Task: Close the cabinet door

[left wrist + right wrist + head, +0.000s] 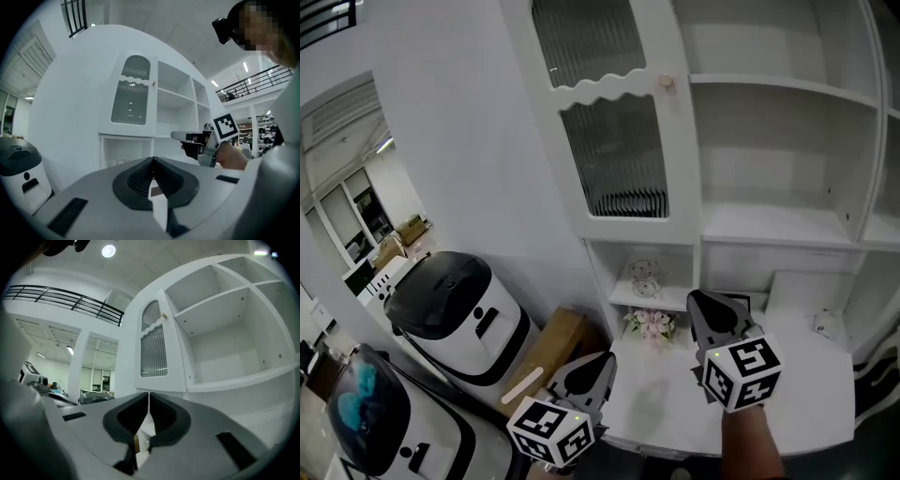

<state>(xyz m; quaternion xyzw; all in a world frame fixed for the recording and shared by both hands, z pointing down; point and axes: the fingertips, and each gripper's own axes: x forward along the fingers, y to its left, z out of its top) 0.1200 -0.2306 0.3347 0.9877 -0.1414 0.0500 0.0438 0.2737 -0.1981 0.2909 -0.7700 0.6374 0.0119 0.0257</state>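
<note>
The white cabinet door (pixel 609 122) has ribbed glass panes and a small round knob (pixel 667 82). It stands swung open at the left of the bare shelves (pixel 787 84). The door (pixel 133 91) shows ahead in the left gripper view, and at an angle as the door (pixel 154 348) in the right gripper view. My left gripper (pixel 592 364) is low at the counter's front edge, shut on nothing. My right gripper (pixel 710 305) is held over the counter below the shelves, jaws together and empty. Both are well below the door and apart from it. The right gripper (pixel 180 136) also shows in the left gripper view.
A white counter (pixel 769 403) lies under the shelves, with pink flowers (pixel 649 323) and a glass piece (pixel 645 277) in the niche behind. Two white appliances with black lids (pixel 455 314) and a cardboard box (pixel 548 352) stand on the floor at the left.
</note>
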